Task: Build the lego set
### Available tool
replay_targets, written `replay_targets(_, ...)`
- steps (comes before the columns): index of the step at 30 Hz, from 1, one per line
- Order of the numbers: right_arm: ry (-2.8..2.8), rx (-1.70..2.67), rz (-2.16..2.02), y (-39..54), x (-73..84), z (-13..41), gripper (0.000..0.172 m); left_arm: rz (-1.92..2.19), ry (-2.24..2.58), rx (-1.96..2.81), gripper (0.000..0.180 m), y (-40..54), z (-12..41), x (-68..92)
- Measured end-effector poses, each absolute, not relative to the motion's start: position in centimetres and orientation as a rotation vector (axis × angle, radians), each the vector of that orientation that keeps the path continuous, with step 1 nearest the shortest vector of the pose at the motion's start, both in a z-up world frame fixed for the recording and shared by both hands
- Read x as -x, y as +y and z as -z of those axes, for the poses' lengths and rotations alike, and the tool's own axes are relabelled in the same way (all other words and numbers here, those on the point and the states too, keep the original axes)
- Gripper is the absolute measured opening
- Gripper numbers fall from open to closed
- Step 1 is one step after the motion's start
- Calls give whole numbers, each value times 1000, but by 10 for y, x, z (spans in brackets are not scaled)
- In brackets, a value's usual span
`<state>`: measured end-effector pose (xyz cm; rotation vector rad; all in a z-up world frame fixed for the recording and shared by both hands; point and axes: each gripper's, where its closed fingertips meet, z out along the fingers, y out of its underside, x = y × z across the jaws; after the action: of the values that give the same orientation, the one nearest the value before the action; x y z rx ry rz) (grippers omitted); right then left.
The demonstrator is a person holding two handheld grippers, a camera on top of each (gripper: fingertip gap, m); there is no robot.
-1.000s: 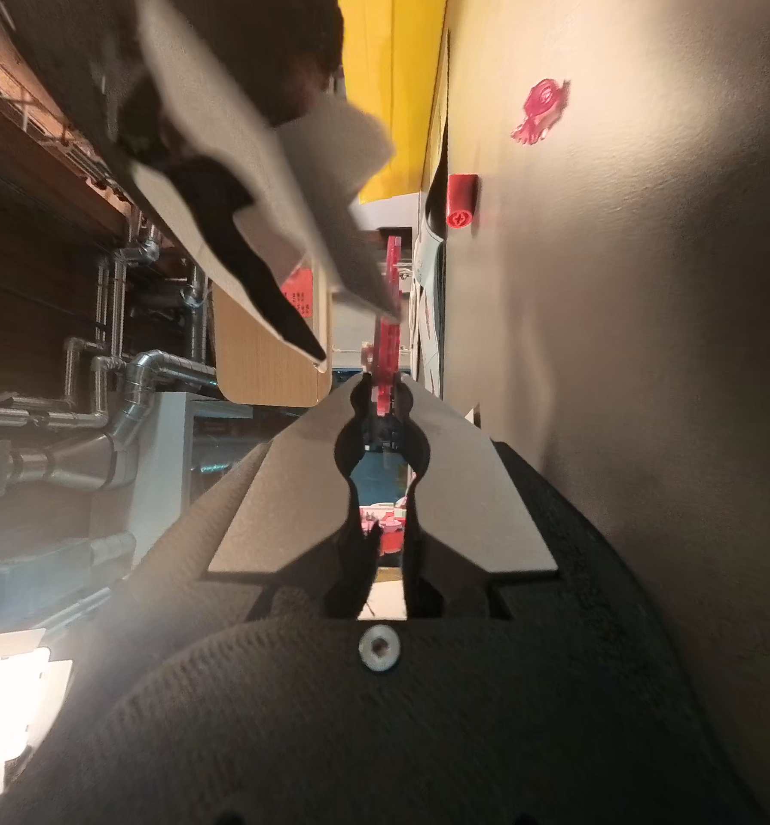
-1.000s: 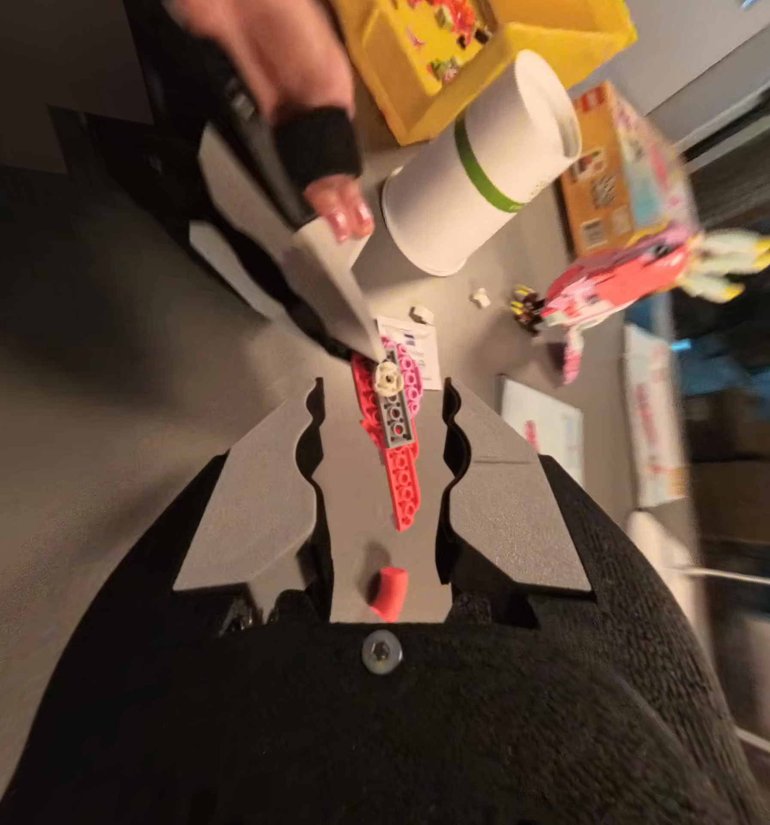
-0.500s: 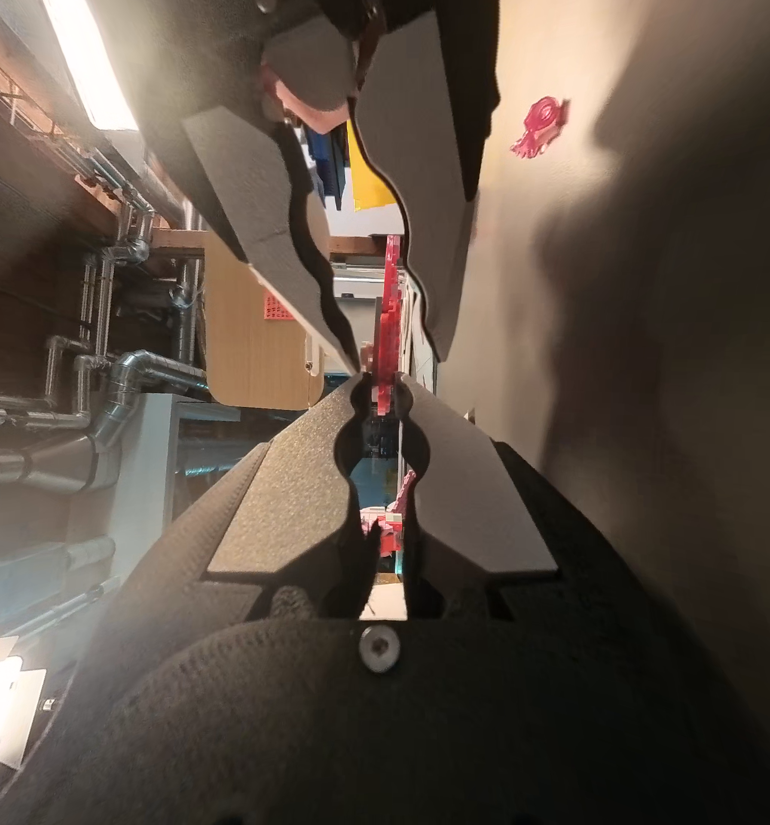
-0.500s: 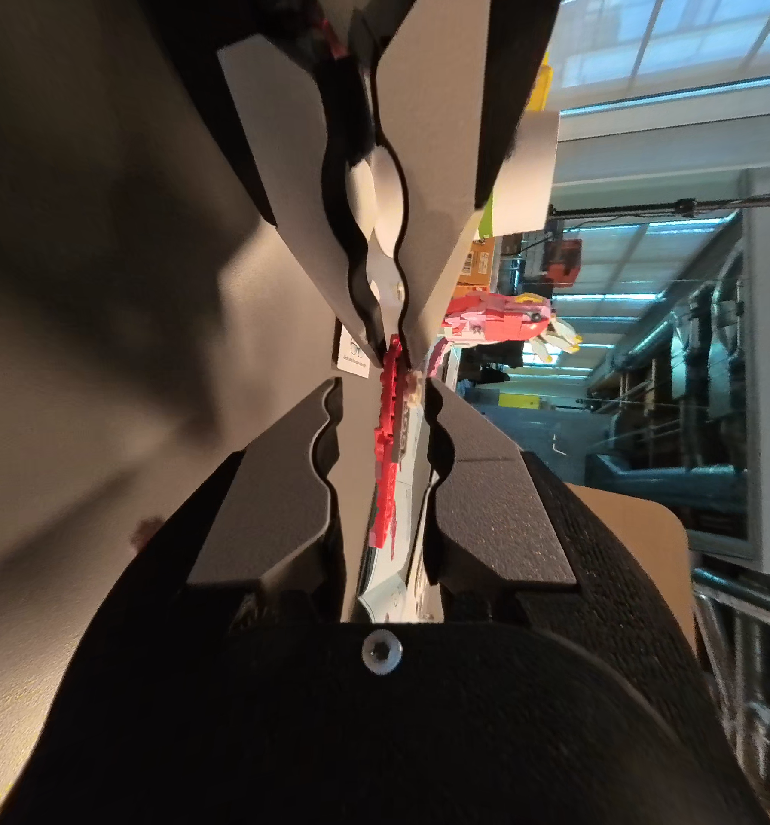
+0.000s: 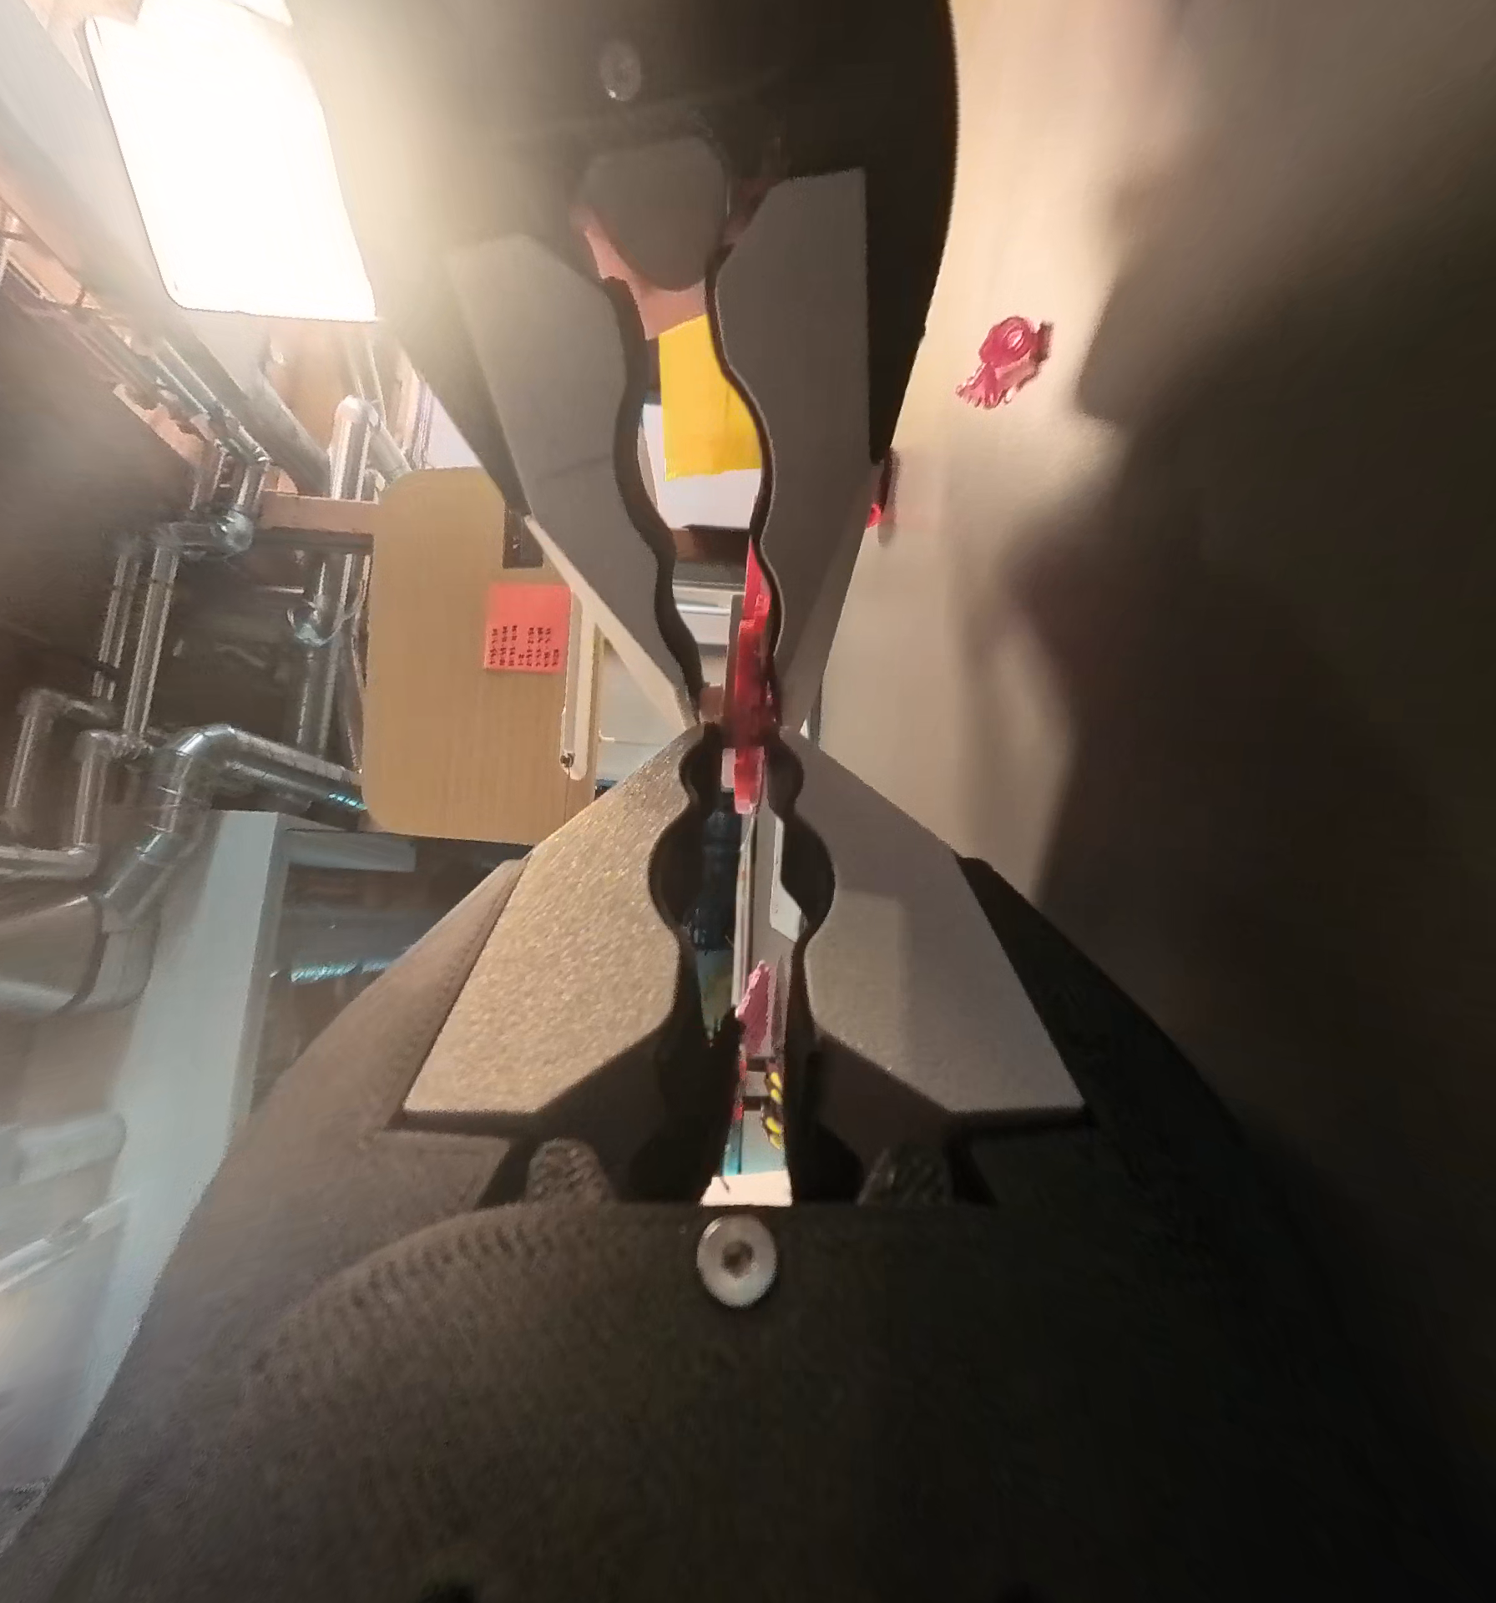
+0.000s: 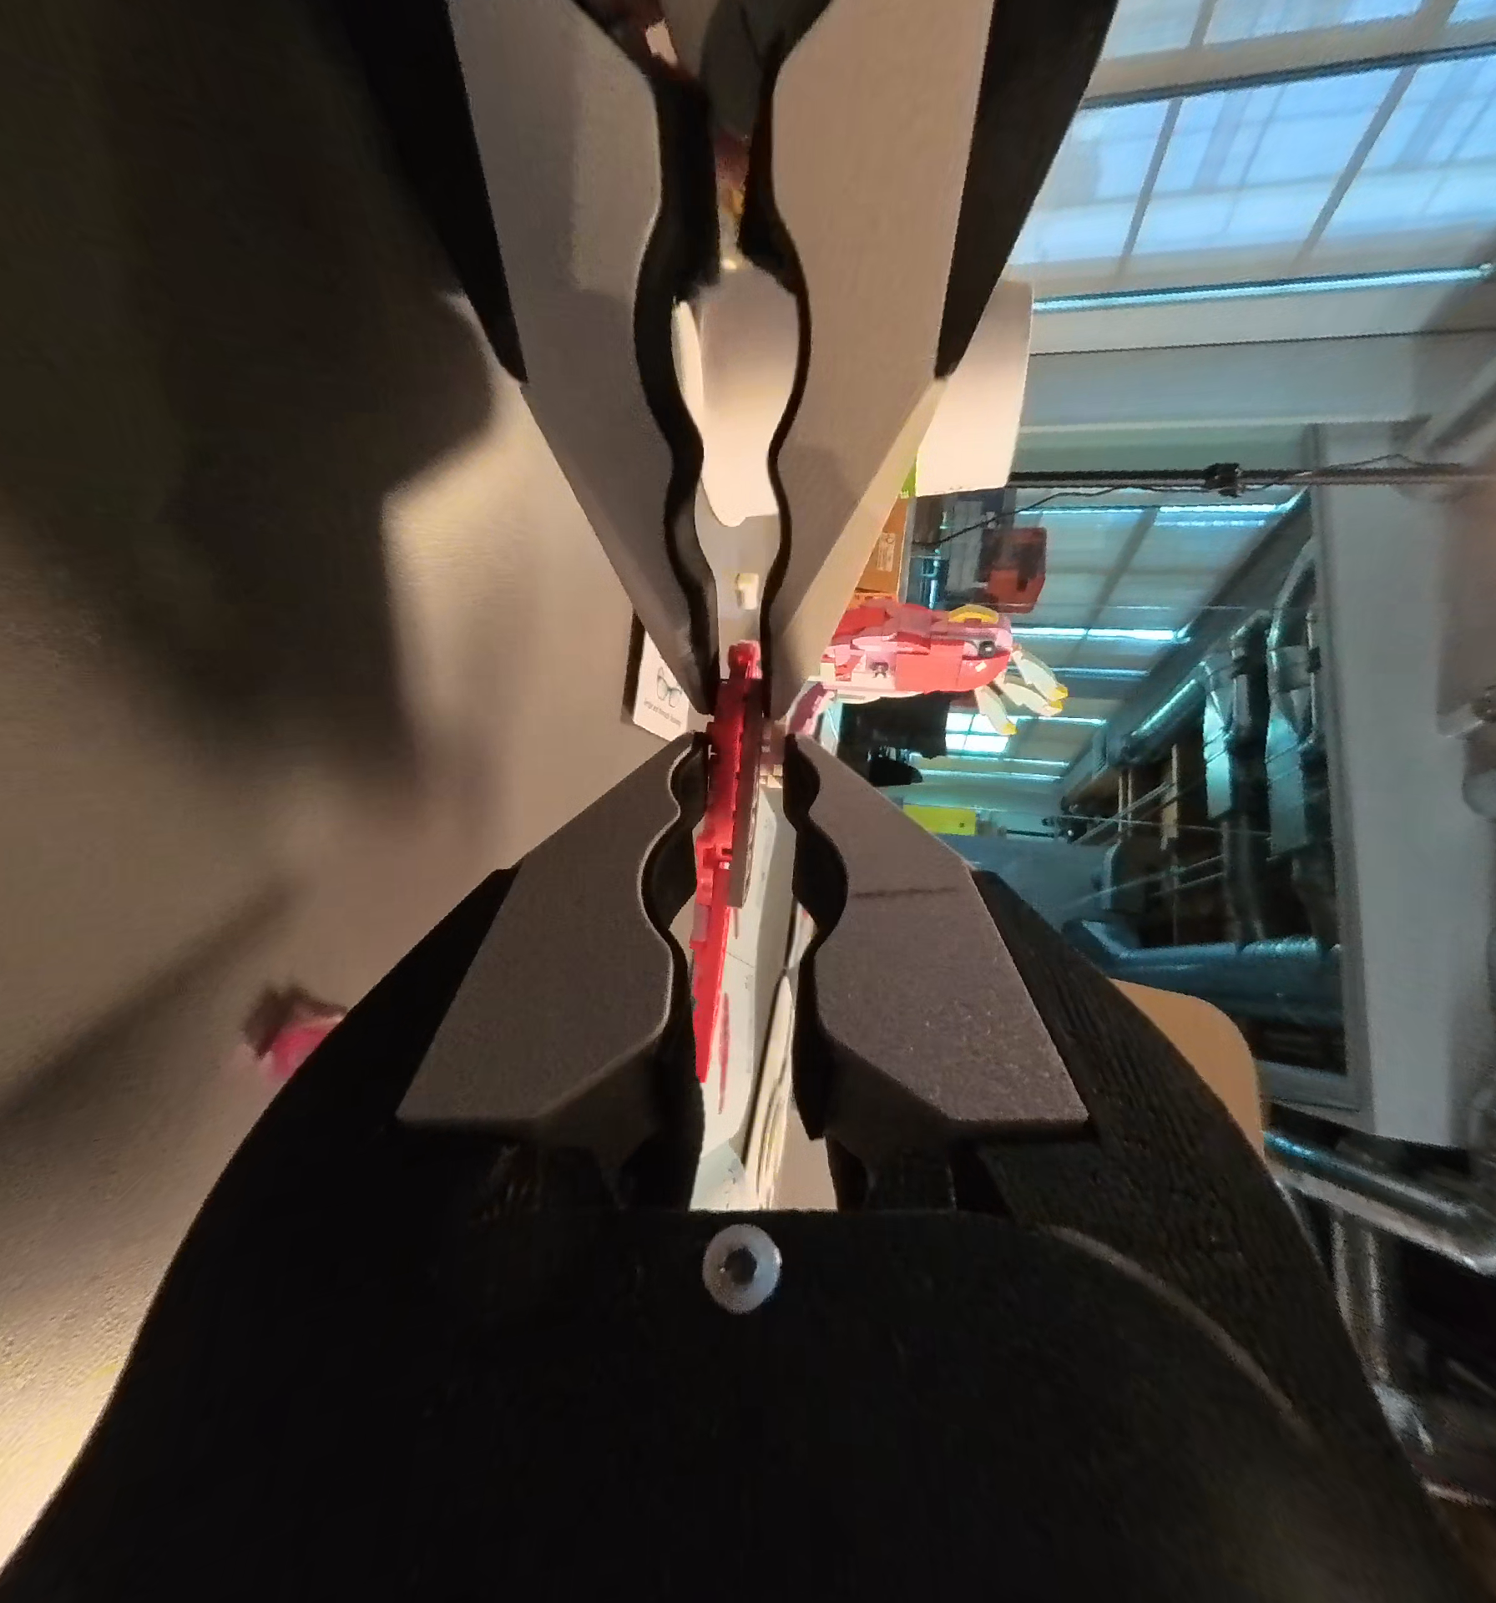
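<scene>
A flat red lego assembly (image 6: 731, 798), with a grey plate and a small cream piece on one side, is seen edge-on in the air beside the grey table (image 6: 207, 607). My right gripper (image 6: 740, 750) is shut on it: one pad presses the red side, the other the cream piece. My left gripper (image 5: 749, 748) is shut on the same red assembly (image 5: 749, 685) from the opposite end. The two grippers face each other tip to tip. The left gripper also shows in the right wrist view (image 6: 734, 685), and the right gripper in the left wrist view (image 5: 740, 707).
A built red and pink lego model (image 6: 927, 664) and a white paper cup (image 6: 979, 390) stand behind. A white card (image 6: 662, 694) and a loose red piece (image 6: 293, 1032) lie on the table. A magenta piece (image 5: 1005, 360) and a yellow bin (image 5: 705, 408) lie farther off. The grippers are tip to tip, or close to it.
My right gripper swung round to face the left one and closed from wide open onto the red assembly. The left gripper kept its hold on the assembly throughout.
</scene>
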<state>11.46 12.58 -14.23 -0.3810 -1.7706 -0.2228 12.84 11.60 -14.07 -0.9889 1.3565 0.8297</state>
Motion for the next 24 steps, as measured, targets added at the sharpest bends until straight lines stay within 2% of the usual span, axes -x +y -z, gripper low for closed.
replay_targets(5,-1788,477,129,127,-117,145,13,-765,1337,1015,10,117,140,-129)
replay_targets(9,-1797,583,-14,126,-120,144,14,-721,1259,1092,20,123,135,-120)
replay_targets(13,-1806,624,-129,120,-123,143,14,-711,1313,1044,9,117,139,-126)
replay_targets(18,-1798,596,-155,117,-126,141,14,-666,1311,1063,8,112,137,-129)
replay_targets(24,-1793,428,8,117,-127,143,13,-649,1330,1082,7,111,140,-130)
